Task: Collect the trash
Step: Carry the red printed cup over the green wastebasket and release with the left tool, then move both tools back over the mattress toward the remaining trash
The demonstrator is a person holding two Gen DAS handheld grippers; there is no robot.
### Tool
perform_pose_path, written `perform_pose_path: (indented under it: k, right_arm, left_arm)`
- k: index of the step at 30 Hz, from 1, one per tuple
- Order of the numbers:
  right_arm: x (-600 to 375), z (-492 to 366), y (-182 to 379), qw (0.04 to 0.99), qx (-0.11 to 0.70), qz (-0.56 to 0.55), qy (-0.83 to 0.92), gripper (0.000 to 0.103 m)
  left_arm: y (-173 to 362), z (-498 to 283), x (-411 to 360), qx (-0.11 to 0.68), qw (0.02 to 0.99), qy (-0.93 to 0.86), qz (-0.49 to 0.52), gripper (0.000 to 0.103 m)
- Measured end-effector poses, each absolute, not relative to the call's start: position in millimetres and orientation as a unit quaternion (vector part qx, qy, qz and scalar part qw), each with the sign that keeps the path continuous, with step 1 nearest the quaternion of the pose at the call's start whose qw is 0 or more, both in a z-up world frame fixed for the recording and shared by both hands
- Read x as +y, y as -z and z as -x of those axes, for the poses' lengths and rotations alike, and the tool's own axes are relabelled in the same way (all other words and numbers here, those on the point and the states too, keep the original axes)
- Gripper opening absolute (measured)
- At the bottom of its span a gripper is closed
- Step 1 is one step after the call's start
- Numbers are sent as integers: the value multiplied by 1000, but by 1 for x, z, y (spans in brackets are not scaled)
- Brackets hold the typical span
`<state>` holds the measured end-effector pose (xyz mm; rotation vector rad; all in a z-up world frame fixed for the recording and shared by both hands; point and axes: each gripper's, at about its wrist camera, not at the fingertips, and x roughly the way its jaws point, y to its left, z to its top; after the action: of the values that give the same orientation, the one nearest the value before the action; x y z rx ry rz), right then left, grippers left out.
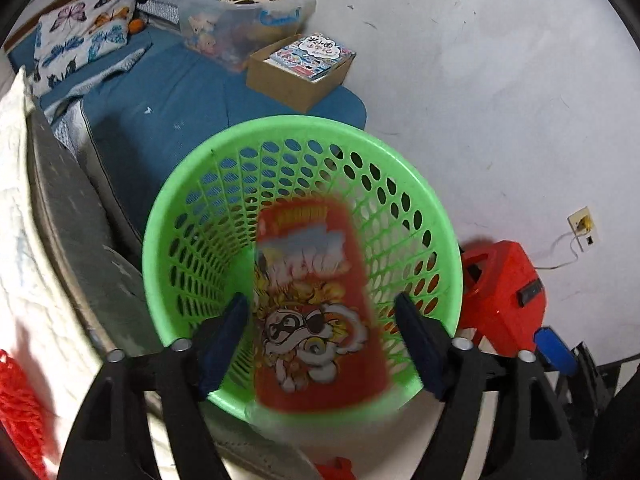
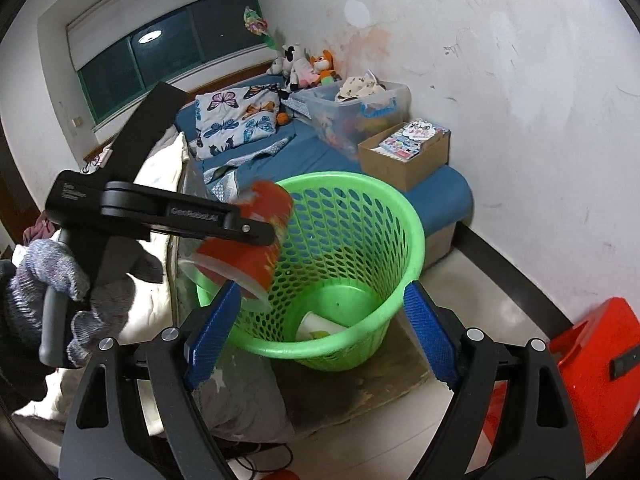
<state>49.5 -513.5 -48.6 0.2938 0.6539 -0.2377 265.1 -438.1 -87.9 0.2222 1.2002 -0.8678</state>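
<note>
In the left wrist view, a red snack cup [image 1: 316,304] printed with a cartoon raccoon is seen blurred between the fingers of the left gripper [image 1: 324,340], over the mouth of the green basket [image 1: 180,216]. The jaws are spread wide — a gap shows between each blue pad and the cup's sides, so the cup is not clamped. The basket fills the centre of the view, with a blue mattress [image 1: 172,92] at 11 o'clock of it, a cardboard box [image 1: 288,80] at 12 o'clock and a red stool [image 1: 504,292] at 3 o'clock. In the right wrist view, the right gripper [image 2: 320,332] is held with its blue pads well apart and nothing between them; the basket's near rim is framed by the fingers. The cup is seen at 10 o'clock of the basket, tilted over the rim with its open end down toward the camera, just beside the black body of the left gripper — whether it is touched there cannot be told. A pale piece of trash [image 2: 320,326] lies on the basket's floor. The red stool sits at 4 o'clock of the basket.
</note>
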Motion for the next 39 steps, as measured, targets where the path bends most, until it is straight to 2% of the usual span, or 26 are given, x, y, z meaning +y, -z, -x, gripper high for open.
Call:
perform_pose_path:
  k: [9, 22, 29, 39]
  right_arm:
    - [-509, -46, 45, 931, 314, -151, 110, 83]
    - [-464, -48, 27, 941, 305, -131, 63, 84]
    - [-427, -60, 17, 945, 306, -109, 23, 84]
    - [-380, -80, 12, 946, 310, -86, -27, 84]
  left_arm:
    - [62, -251, -417, 524, 740, 411, -93, 75]
    - [-13, -218, -303, 455, 802, 384, -44, 75]
    - [-24, -194, -230, 428, 835, 345, -32, 75]
    - [-9, -172, -129, 425, 856, 294, -12, 75]
